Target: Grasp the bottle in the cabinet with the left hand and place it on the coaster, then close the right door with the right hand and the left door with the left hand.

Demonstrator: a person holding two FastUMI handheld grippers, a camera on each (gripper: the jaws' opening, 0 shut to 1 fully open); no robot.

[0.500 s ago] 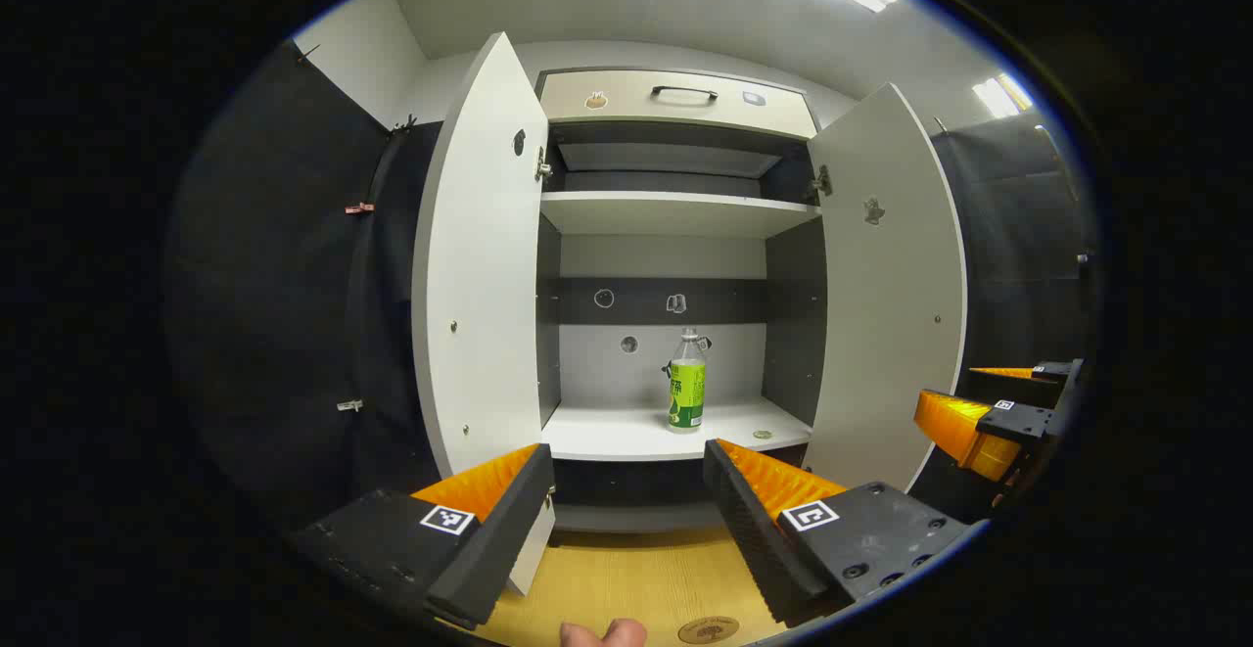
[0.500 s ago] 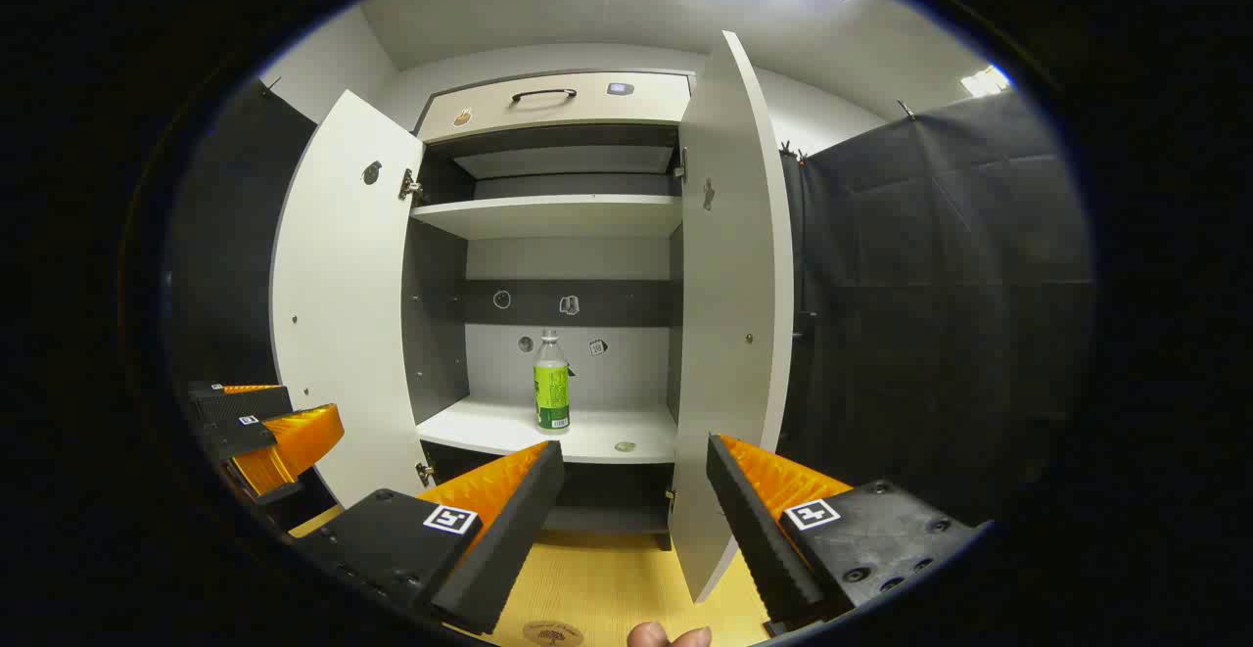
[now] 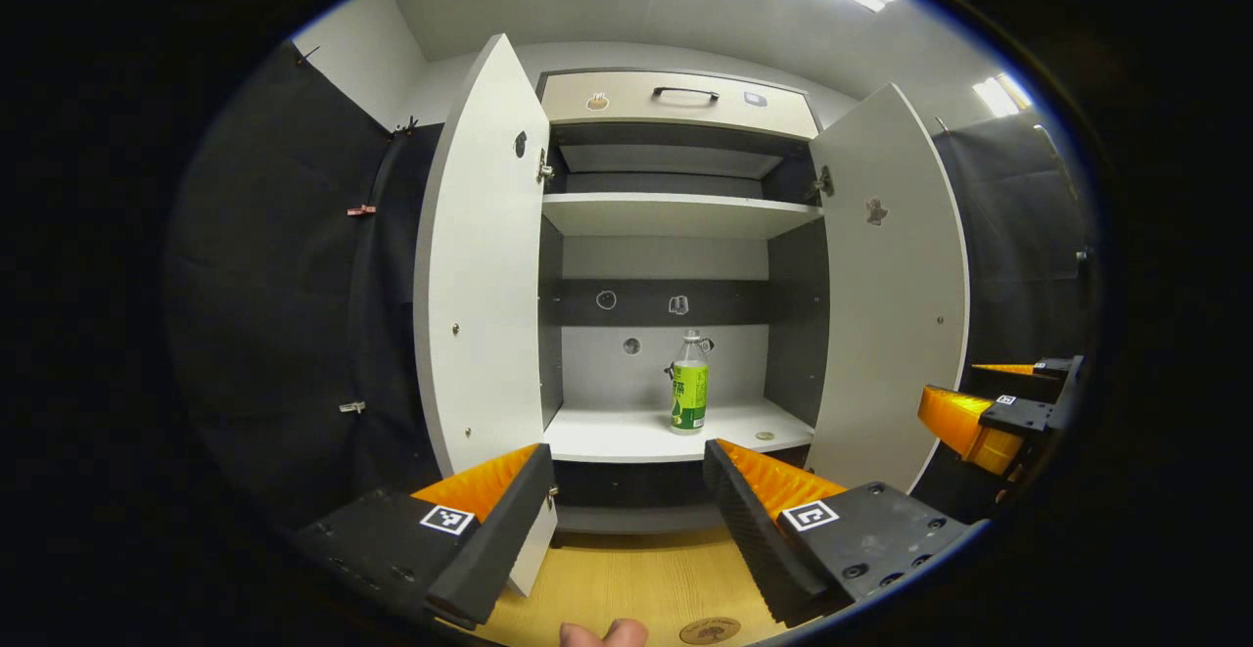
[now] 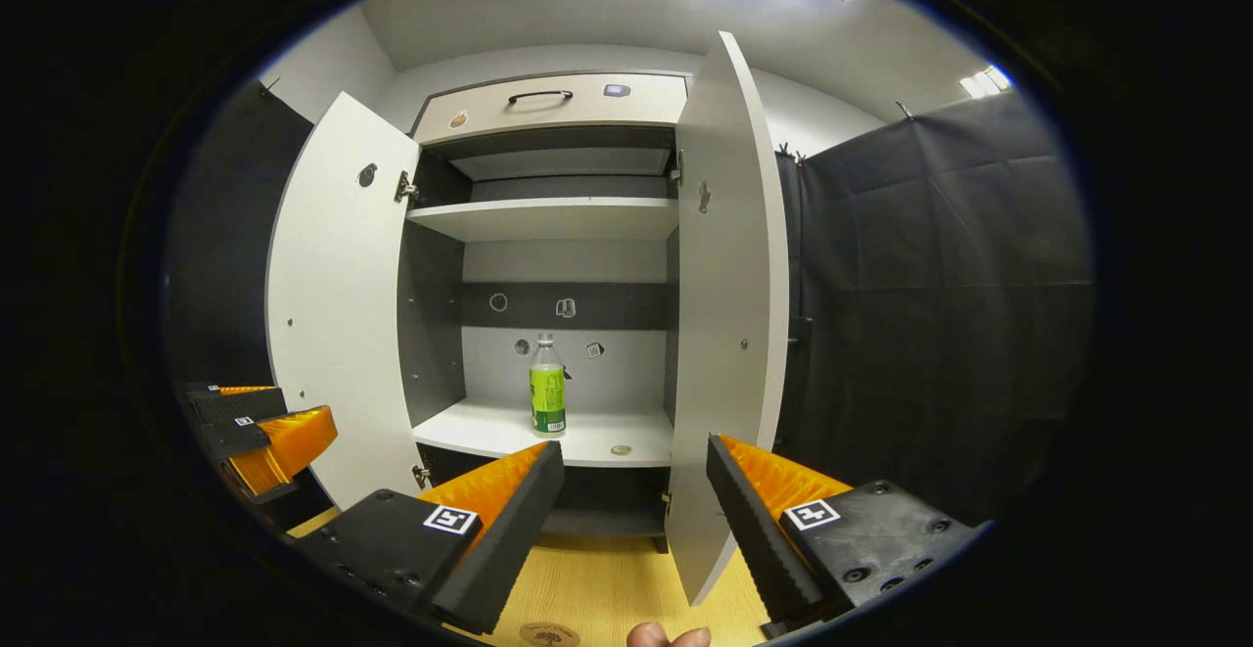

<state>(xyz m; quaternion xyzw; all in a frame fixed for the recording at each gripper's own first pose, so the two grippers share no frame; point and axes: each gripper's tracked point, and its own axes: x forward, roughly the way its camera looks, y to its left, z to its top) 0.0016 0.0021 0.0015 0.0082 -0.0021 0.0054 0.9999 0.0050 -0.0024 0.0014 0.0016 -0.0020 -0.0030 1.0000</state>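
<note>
A clear bottle (image 3: pixel 689 382) with a green label and white cap stands upright on the cabinet's lower shelf (image 3: pixel 636 441); the right gripper view has the bottle (image 4: pixel 547 385) too. Both doors hang open: the left door (image 3: pixel 480 265) and the right door (image 3: pixel 891 285). A round wooden coaster (image 3: pixel 709 629) lies on the wooden tabletop close below my left gripper (image 3: pixel 626 500), which is open and empty, well short of the cabinet. My right gripper (image 4: pixel 631 505) is also open and empty, in front of the right door (image 4: pixel 729 304). The coaster (image 4: pixel 549 634) sits near its lower edge.
A drawer (image 3: pixel 675 99) with a dark handle tops the cabinet, above an upper shelf (image 3: pixel 675 214). A small round thing (image 3: pixel 764 436) lies on the lower shelf right of the bottle. Black cloth walls flank both doors. Fingertips of a hand (image 3: pixel 602 633) peek in at the bottom.
Both views have shifted very slightly; the bottle, the doors and the open grippers stand as before.
</note>
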